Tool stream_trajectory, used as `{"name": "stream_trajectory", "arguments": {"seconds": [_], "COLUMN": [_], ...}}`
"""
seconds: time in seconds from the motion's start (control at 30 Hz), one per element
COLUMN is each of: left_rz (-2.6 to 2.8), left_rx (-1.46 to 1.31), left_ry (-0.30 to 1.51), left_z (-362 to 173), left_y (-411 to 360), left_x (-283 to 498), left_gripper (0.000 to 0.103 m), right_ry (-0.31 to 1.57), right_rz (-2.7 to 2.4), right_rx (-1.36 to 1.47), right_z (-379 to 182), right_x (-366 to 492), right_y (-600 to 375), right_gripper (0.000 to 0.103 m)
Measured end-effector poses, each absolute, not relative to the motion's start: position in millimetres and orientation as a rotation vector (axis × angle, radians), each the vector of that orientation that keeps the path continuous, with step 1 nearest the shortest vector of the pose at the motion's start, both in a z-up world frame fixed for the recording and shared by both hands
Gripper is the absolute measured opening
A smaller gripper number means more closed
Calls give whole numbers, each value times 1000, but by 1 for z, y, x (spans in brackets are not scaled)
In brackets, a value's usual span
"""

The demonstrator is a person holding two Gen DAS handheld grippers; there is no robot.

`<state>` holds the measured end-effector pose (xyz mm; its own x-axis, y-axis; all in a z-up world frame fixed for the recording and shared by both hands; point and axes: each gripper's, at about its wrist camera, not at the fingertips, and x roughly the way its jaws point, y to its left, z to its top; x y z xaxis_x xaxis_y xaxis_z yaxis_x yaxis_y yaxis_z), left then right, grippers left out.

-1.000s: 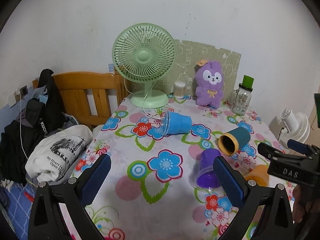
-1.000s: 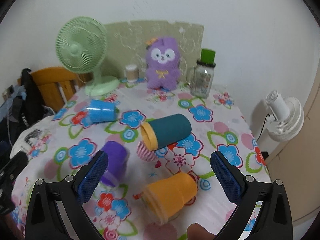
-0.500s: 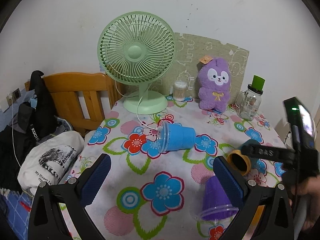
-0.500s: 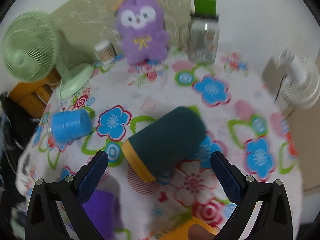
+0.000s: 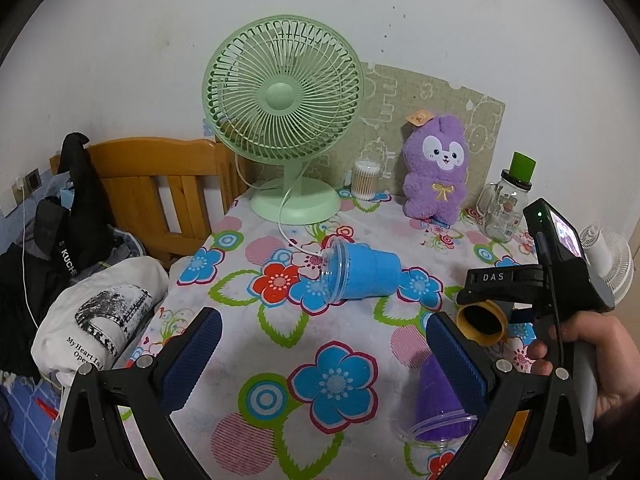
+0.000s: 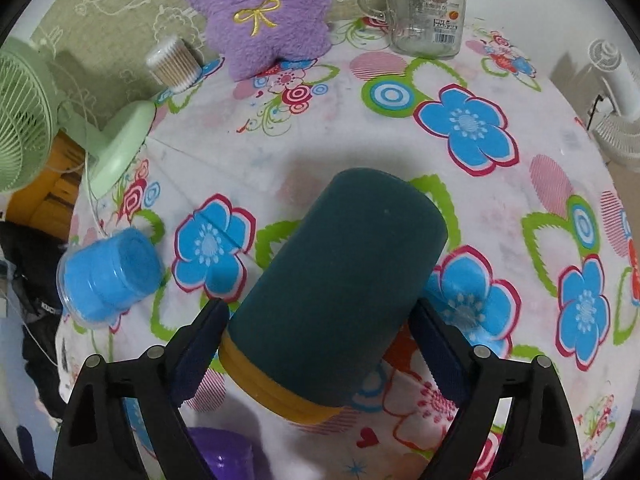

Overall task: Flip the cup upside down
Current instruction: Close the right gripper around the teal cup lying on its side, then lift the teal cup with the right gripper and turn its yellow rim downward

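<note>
Right gripper (image 6: 320, 344) has its pads against both sides of the dark teal cup (image 6: 336, 292), which lies on its side on the flowered table (image 6: 480, 80). Left gripper (image 5: 320, 364) hangs wide apart, holding nothing, near the blue cup (image 5: 360, 276).

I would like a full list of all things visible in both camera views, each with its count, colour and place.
teal cup: 1, dark teal with yellow rim, lying on its side between the right fingers
blue cup: 1, blue, on its side, table centre
purple cup: 1, purple, near edge, mouth down
table fan: 1, light green, back left
plush toy: 1, purple, back wall
cotton swab jar: 1, clear, beside the plush toy
glass jar: 1, clear, green lid, back right
small fan: 1, white, off the table at right
tablecloth: 1, white, floral
chair: 1, wooden, left
left gripper: open
right gripper: around the teal cup
</note>
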<state>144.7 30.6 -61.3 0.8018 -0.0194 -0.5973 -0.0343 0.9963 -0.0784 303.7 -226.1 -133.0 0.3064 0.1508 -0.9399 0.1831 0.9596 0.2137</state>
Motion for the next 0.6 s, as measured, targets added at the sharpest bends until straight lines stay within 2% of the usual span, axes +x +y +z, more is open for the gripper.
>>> {"name": "stream_trajectory", "arguments": {"seconds": [0.17,0.6], "left_rz": [12,30], "left_rx": [-97,-126], "left_ry": [634,599], "left_z": [-57,-43], "left_y": [35,49], "left_x": [140,110], "left_gripper": [103,103], "right_ry": [1252,1143], "right_rz": [28,205], "right_rx": [308,282], "right_z": [-127,-65], "right_x": [298,239], "right_y": [-222,-204], "right_gripper": [84,82]}}
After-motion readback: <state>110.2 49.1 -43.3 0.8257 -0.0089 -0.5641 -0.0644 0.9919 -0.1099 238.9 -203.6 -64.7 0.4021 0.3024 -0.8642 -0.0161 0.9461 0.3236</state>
